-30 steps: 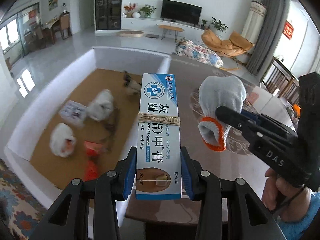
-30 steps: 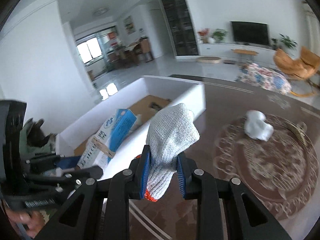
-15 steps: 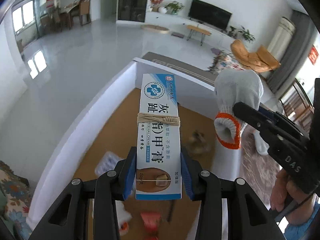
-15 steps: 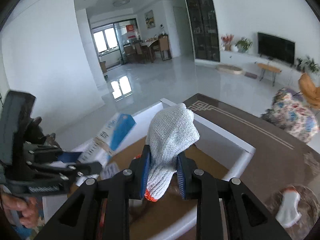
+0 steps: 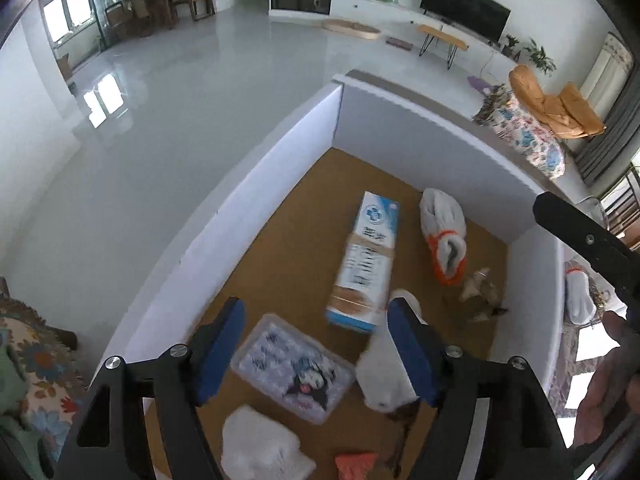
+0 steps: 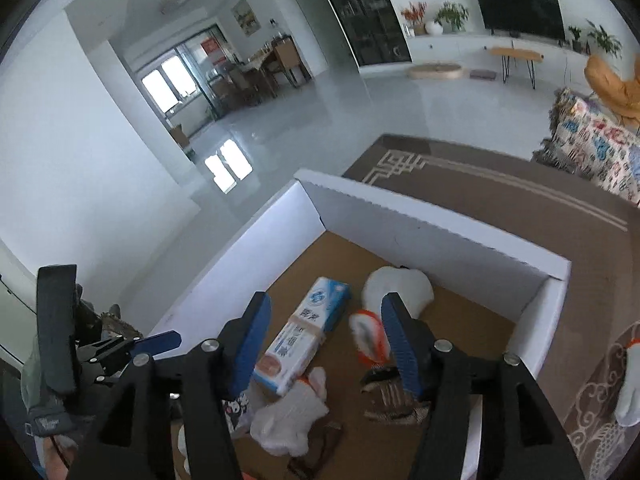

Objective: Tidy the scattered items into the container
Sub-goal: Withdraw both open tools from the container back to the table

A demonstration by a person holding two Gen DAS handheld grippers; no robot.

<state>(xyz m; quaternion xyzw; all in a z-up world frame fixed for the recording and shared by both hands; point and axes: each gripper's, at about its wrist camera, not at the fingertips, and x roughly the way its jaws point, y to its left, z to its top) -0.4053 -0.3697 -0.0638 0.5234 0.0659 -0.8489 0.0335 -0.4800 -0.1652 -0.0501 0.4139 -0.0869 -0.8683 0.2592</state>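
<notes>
I am opening both sets of fingers, left gripper (image 5: 316,344) and right gripper (image 6: 324,340), with nothing between them; the cream box (image 5: 366,268) and glove (image 5: 444,236) are lying inside the container (image 5: 256,188). Another glove (image 6: 630,384) is waiting on the surface: soft, light, best pinched mid-body.

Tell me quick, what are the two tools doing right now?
Left tool: open, just let go of the cream box.
Right tool: open, just let go of the glove.
</notes>
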